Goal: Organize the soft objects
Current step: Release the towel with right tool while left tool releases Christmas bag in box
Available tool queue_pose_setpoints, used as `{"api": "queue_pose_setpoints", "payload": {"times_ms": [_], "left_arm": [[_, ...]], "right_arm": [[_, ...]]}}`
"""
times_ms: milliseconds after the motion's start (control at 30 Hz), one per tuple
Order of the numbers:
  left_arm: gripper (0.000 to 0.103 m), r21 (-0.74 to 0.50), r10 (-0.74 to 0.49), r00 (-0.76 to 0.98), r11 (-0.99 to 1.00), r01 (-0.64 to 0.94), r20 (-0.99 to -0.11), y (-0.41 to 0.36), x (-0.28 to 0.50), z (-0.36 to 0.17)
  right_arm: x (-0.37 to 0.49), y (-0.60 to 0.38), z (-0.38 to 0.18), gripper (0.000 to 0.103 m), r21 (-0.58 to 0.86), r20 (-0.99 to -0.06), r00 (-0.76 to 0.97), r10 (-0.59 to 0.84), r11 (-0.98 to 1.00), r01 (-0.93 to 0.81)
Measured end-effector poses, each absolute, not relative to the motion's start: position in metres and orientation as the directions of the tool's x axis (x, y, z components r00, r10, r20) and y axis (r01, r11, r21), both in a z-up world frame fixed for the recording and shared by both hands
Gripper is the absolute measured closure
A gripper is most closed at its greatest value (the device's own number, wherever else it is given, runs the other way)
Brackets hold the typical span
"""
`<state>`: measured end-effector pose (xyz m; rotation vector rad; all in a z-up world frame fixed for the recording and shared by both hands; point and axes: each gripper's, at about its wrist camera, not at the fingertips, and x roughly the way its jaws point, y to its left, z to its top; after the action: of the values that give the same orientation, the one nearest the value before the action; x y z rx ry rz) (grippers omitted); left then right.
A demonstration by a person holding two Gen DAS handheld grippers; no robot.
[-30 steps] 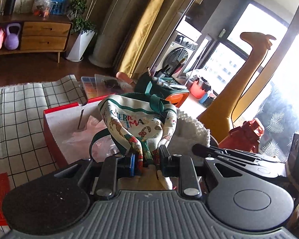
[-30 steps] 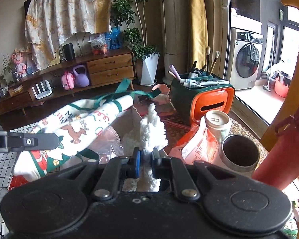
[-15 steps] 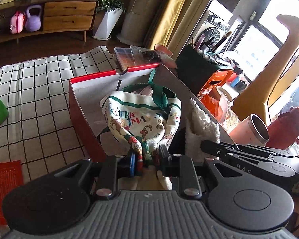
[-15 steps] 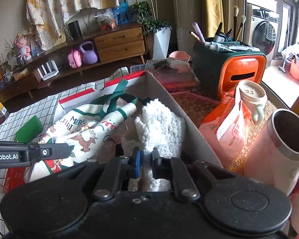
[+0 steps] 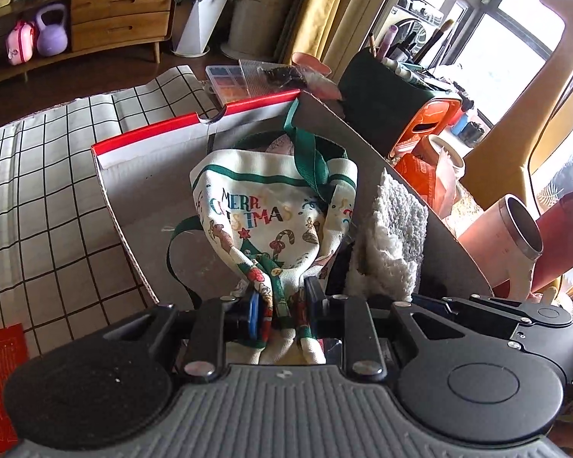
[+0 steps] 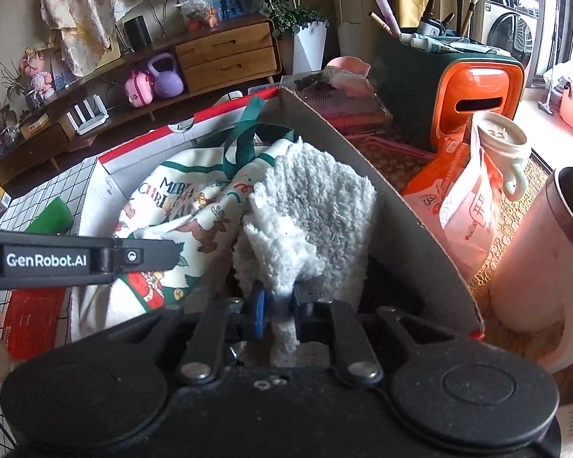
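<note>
While both cloths crowd the box (image 5: 412, 191) wall, its left seems open.

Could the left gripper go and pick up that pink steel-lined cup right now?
Probably not: the left gripper is clamped on the Christmas bag inside the cardboard box, whose wall stands between it and the cup.
</note>
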<state>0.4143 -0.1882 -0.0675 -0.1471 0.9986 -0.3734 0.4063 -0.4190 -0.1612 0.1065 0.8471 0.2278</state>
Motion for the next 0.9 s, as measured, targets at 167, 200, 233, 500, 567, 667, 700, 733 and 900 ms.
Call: {"api": "queue_pose_setpoints", "payload": {"times_ms": [167,200,233,500,567,667,700,733,900], "left_arm": [[0.064,-0.278,-0.365,0.483,0.929,0.245,-0.795,-0.189,0.409,-0.063],[0.057,-0.278,-0.365,0.486,0.929,0.243,-0.794,-0.189,0.407,-0.061],[0.043,-0.281,-0.366,0.495,0.929,0.240,-0.788,-0.187,0.405,-0.058],[0.035,-0.289,-0.377,0.518,0.925,0.247,-0.768,-0.179,0.386,-0.037],[0.035,-0.284,-0.379,0.526,0.924,0.255,-0.762,-0.177,0.379,-0.031],[0.034,-0.275,-0.382,0.537,0.923,0.270,-0.752,-0.173,0.368,-0.021],[0.033,-0.273,-0.382,0.541,0.923,0.272,-0.749,-0.171,0.364,-0.018],[0.032,-0.270,-0.380,0.545,0.923,0.274,-0.748,-0.170,0.360,-0.015],[0.032,-0.256,-0.377,0.562,0.924,0.285,-0.736,-0.160,0.337,-0.002]], "right_arm": [[0.400,-0.421,-0.159,0.080,0.195,-0.737,0.628,0.248,0.969,-0.154],[0.399,-0.421,-0.158,0.079,0.194,-0.737,0.628,0.249,0.969,-0.156],[0.397,-0.421,-0.157,0.079,0.197,-0.738,0.627,0.251,0.968,-0.156],[0.380,-0.425,-0.146,0.068,0.200,-0.728,0.637,0.255,0.967,-0.158],[0.374,-0.426,-0.143,0.066,0.198,-0.725,0.640,0.254,0.967,-0.160],[0.364,-0.426,-0.135,0.061,0.198,-0.716,0.649,0.257,0.966,-0.164],[0.361,-0.426,-0.132,0.057,0.201,-0.711,0.654,0.259,0.966,-0.165],[0.358,-0.427,-0.128,0.055,0.205,-0.705,0.659,0.263,0.965,-0.166],[0.341,-0.427,-0.111,0.046,0.213,-0.680,0.679,0.276,0.961,-0.178]]}}
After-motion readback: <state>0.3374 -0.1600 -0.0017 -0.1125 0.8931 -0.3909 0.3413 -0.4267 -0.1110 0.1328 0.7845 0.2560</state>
